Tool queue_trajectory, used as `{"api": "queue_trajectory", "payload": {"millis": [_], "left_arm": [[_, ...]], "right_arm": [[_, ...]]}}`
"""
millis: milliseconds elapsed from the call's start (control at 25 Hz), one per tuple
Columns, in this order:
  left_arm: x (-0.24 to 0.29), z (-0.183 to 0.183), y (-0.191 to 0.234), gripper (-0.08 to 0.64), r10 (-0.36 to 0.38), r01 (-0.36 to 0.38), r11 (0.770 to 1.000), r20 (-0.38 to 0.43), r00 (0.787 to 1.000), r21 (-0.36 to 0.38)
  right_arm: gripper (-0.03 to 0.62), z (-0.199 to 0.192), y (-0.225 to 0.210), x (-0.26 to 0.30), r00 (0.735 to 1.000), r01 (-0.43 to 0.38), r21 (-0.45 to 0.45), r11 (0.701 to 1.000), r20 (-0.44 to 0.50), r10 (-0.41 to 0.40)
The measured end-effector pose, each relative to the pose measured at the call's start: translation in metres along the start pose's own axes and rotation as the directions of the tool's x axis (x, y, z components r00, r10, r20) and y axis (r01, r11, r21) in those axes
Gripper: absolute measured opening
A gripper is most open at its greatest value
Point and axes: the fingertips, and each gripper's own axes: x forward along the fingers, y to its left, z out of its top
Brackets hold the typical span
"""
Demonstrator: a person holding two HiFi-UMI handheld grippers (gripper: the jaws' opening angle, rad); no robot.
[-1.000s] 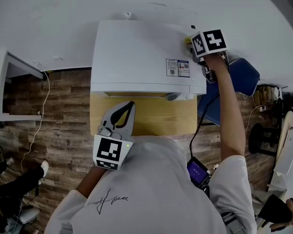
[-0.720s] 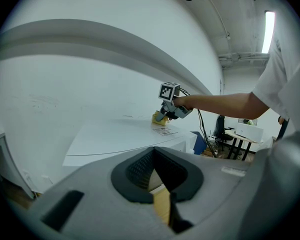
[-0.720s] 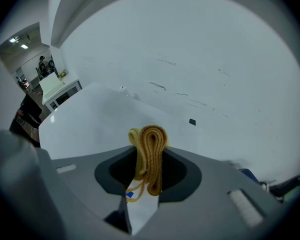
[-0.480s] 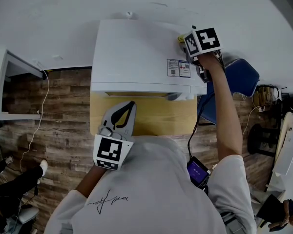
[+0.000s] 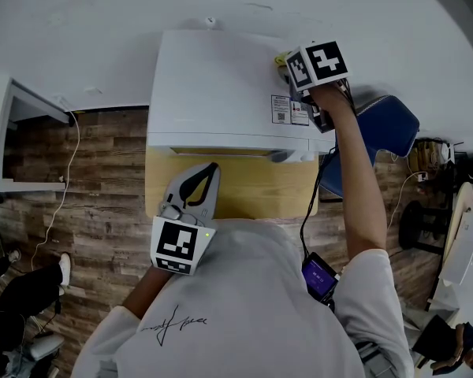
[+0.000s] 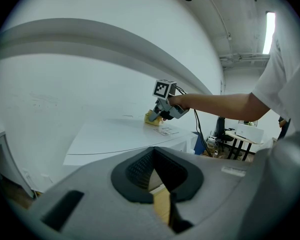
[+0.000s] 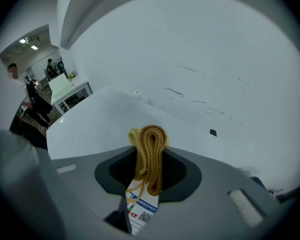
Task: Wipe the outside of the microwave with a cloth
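The white microwave [image 5: 221, 85] stands on a yellow table [image 5: 244, 191] against the wall. My right gripper [image 5: 288, 66] is shut on a folded yellow cloth [image 5: 281, 58], which rests on the microwave's top near its back right corner. In the right gripper view the cloth [image 7: 150, 154] sticks up between the jaws, above the white top [image 7: 100, 119]. The left gripper view shows the cloth [image 6: 152, 117] lying on that top [image 6: 120, 136]. My left gripper [image 5: 210, 172] hangs over the table's front, shut and holding nothing.
A printed label [image 5: 288, 109] lies on the microwave top just in front of the cloth. A blue chair [image 5: 390, 120] stands right of the table. At the left are a white shelf unit [image 5: 8, 132] and a cable [image 5: 67, 179] on the wood floor.
My right gripper has slid the cloth leftward over the microwave top, away from its right edge. The left gripper has stayed still.
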Motion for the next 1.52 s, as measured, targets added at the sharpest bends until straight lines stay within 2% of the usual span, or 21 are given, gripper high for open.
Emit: {"api": "queue_trajectory", "payload": {"millis": [200,400,600,1520], "left_arm": [[-0.001,0.000,0.002,-0.005,0.008,-0.008,1.000,0.001,1.000,-0.006],[-0.003,0.000,0.005,-0.005,0.017,-0.017,1.000,0.000,1.000,-0.009],[-0.006,-0.001,0.010,-0.005,0.032,-0.032,0.999,0.000,0.999,-0.017],[-0.017,-0.002,0.038,-0.005,0.096,-0.096,0.995,0.004,0.995,-0.042]], "right_arm": [[0.118,0.010,0.019,0.004,0.999,-0.043,-0.014,0.999,0.012,0.043],[0.118,0.027,0.051,0.010,0.991,-0.133,-0.018,0.991,0.032,0.134],[0.118,0.044,0.084,0.019,0.985,-0.167,-0.065,0.984,0.033,0.170],[0.118,0.097,0.177,0.044,0.963,-0.257,-0.195,0.947,0.036,0.269]]}}
